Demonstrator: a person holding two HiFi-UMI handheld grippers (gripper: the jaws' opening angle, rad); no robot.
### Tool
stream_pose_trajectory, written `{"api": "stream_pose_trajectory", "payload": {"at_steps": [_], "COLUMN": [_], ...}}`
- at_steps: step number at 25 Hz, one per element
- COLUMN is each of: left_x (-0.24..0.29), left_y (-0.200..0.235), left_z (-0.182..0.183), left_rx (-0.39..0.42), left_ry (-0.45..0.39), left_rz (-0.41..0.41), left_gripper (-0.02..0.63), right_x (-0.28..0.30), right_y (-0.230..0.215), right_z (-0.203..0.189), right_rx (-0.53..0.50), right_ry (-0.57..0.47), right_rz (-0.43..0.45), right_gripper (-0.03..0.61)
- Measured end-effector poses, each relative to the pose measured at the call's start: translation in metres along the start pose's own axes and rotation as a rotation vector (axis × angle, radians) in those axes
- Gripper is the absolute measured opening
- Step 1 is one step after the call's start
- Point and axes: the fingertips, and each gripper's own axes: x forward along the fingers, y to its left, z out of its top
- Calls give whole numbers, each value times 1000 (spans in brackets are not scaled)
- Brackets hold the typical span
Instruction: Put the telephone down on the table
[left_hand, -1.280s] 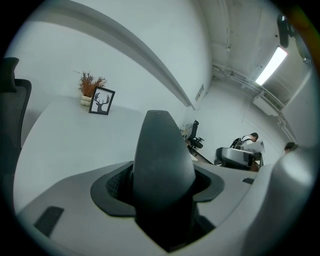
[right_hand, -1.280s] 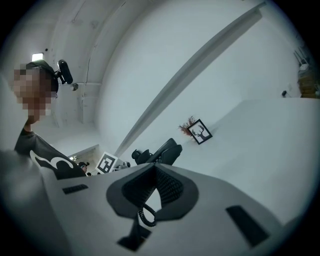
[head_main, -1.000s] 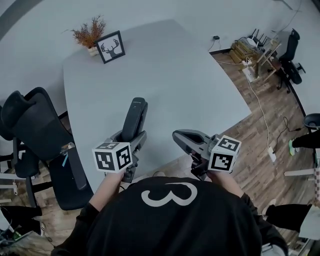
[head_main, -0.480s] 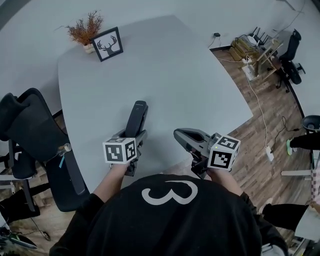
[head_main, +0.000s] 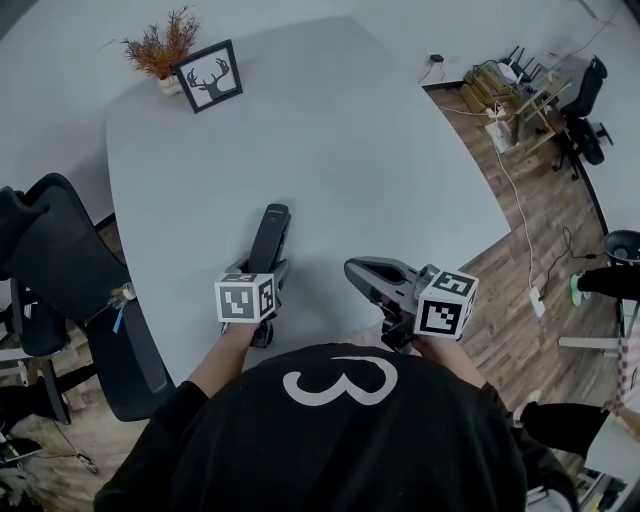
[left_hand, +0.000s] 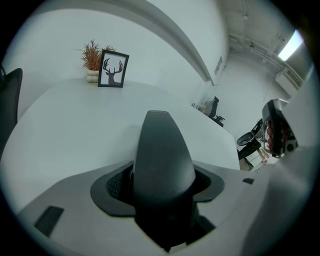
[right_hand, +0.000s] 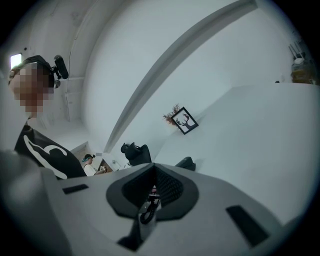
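The telephone is a dark, slim handset. It points away from me over the near part of the grey table. My left gripper is shut on its near end. In the left gripper view the telephone fills the gap between the jaws and sticks out forward. I cannot tell whether it touches the tabletop. My right gripper hovers to its right at the table's front edge, shut with nothing in it. In the right gripper view my right gripper has its pads together, and the telephone's tip shows beyond.
A framed deer picture and a dried plant stand at the table's far left corner. Black office chairs crowd the table's left side. To the right lies a wooden floor with cables and another chair.
My left gripper has drifted a little to the right with the telephone, and its marker cube has turned. The right gripper has stayed where it was.
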Motion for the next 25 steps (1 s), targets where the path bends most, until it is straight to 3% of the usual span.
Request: {"api": "stream_pose_trajectory", "payload": {"at_steps": [6, 19, 25], "left_x": [5, 12, 14], "left_y": [3, 5, 6], "left_z": [-4, -13, -13], "left_rx": [23, 174, 201], "left_ry": [16, 57, 62], "left_rz": [16, 132, 136], "left_gripper": [295, 299, 302], "right_x": [-2, -4, -14], "right_y": [-11, -23, -29], "right_z": [0, -3, -4], "right_rx": [14, 50, 79], "right_ry": [4, -18, -44], "right_rz": [-21, -32, -47], "right_gripper": [8, 8, 8]}}
